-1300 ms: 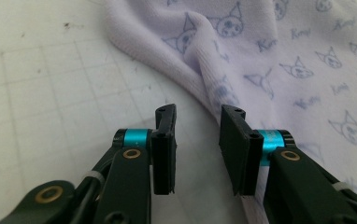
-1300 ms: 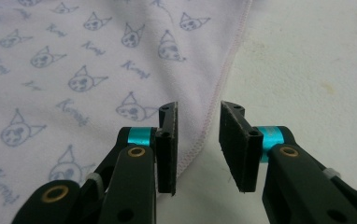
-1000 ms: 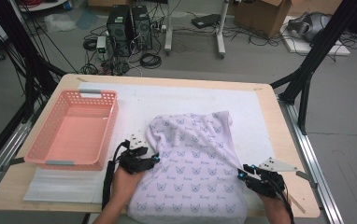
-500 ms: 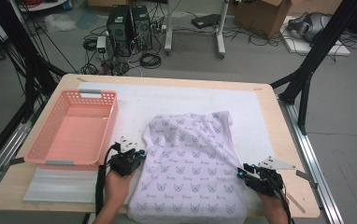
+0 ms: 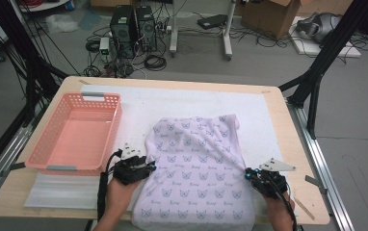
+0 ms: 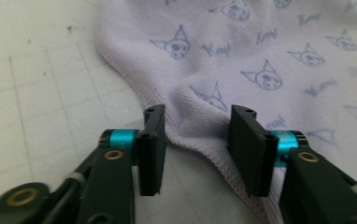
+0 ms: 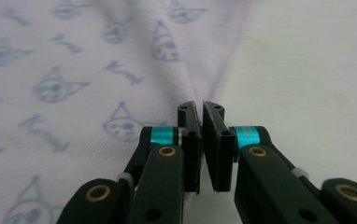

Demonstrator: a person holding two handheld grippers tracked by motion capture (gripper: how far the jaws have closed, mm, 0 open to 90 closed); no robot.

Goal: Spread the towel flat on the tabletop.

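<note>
a pale cloth (image 5: 196, 168) printed with small cat faces lies spread on the white mat (image 5: 182, 103) over the tabletop (image 5: 288, 144), from about the middle toward the near edge, where its bottom hem seems to hang slightly over. its long axis runs from the near edge toward the far edge. a pink basket (image 5: 78, 132) sits empty by the left edge, just beside the cloth's left border.

the left tongs (image 5: 138, 168) rest at the cloth's left border, near the near-left part of the tabletop. in the left gripper view the left tongs (image 6: 195, 135) stand open with a clear gap, and a raised fold of the hem sits between the jaws without being pinched yet.

the right tongs (image 5: 259, 178) are at the cloth's right border, toward the near-right corner. in the right gripper view the right tongs (image 7: 200, 140) are pressed nearly together on a thin ridge of cloth drawn up between them, so they appear to have hold of it, though the seam itself is partly hidden.

the fabric lies between the two hands, each at its own side edge. the left one looks ready to close on the fold in front of it.
</note>
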